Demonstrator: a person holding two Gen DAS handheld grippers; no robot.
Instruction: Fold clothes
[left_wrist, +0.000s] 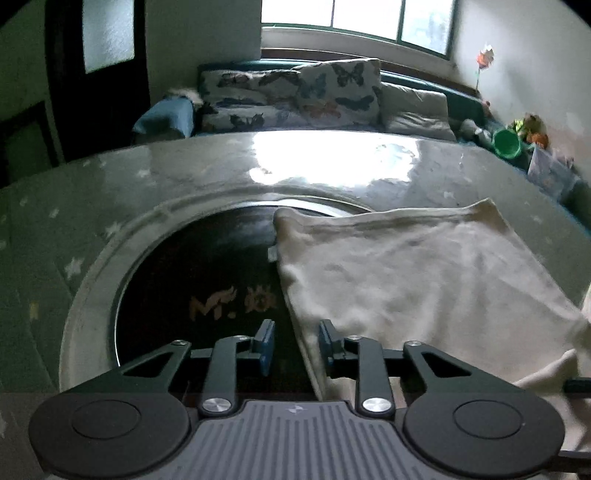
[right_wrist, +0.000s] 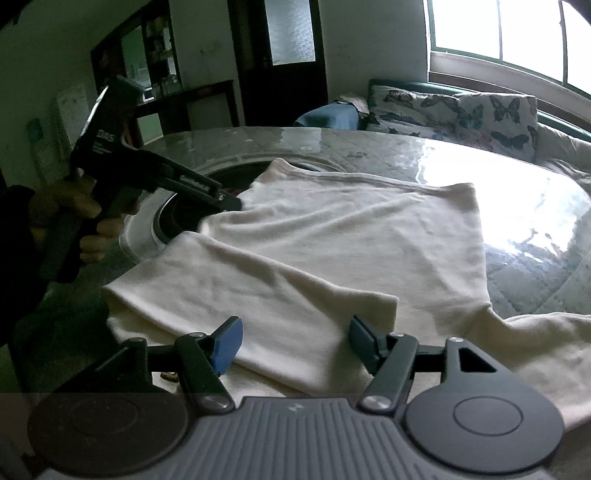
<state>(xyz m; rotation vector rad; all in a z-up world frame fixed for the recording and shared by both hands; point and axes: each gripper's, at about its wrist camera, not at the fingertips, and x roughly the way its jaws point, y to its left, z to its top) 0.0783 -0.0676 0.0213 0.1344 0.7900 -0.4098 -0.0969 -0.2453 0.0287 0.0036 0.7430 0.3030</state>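
A cream garment (left_wrist: 406, 280) lies flat on the round table, its left edge over the dark centre disc (left_wrist: 207, 280). In the left wrist view my left gripper (left_wrist: 295, 343) is open, low at that edge; its right pad (left_wrist: 327, 339) is over the cloth and its left pad over the disc. In the right wrist view the garment (right_wrist: 362, 229) has a flap folded over its near part (right_wrist: 229, 284). My right gripper (right_wrist: 295, 343) is open with the flap's near edge between its fingers. The left gripper (right_wrist: 229, 201) shows there too, held by a hand (right_wrist: 74, 210), its tip at the garment's far-left edge.
The table (left_wrist: 147, 173) has a glossy star-printed cover with glare from the window (left_wrist: 354, 14). Behind it stands a sofa with butterfly cushions (left_wrist: 332, 92). A green bucket (left_wrist: 508, 144) and toys sit at the far right. A dark door (right_wrist: 280, 55) and cabinet stand at the left.
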